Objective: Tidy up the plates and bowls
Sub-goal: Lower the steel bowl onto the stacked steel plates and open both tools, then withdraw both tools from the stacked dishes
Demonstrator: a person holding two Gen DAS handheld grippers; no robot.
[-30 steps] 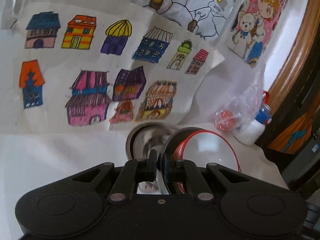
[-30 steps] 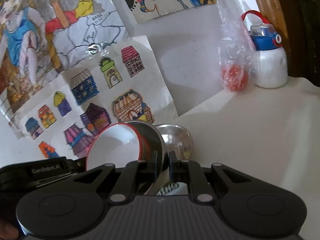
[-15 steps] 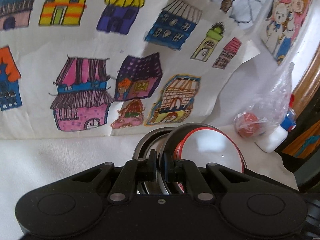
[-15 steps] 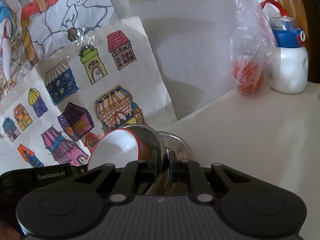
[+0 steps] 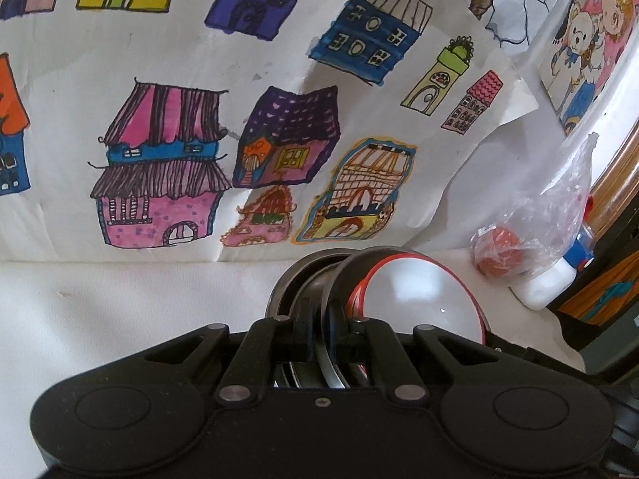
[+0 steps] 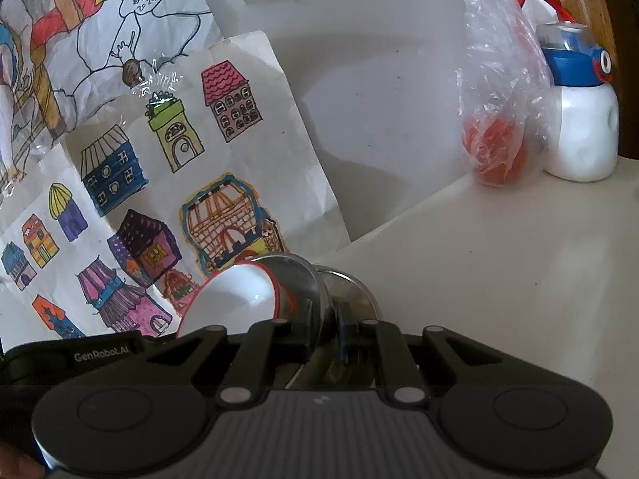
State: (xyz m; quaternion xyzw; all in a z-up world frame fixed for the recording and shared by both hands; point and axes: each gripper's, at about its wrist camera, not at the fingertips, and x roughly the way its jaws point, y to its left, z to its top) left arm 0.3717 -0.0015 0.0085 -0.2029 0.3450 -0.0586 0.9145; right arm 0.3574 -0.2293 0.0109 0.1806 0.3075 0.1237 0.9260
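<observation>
A white bowl with a red rim (image 5: 415, 299) sits nested in a steel bowl (image 5: 341, 279), both tilted on edge. My left gripper (image 5: 319, 319) is shut on that steel rim. A second steel dish (image 5: 285, 287) lies just behind it, low over the white tabletop. From the other side, my right gripper (image 6: 323, 321) is shut on the steel bowl (image 6: 297, 275), with the white bowl (image 6: 235, 299) to its left and the other steel dish (image 6: 355, 289) to its right. The bowls' undersides are hidden by the gripper bodies.
Children's drawings of houses (image 5: 159, 179) are taped to the wall right behind the dishes. At the right stand a clear plastic bag with a red ball (image 6: 495, 151) and a white bottle with a blue cap (image 6: 579, 127). The white tabletop (image 6: 499, 259) stretches between them and the dishes.
Both grippers have carried the nested bowls closer to the wall and lower toward the table. Over the last half second they have hardly moved.
</observation>
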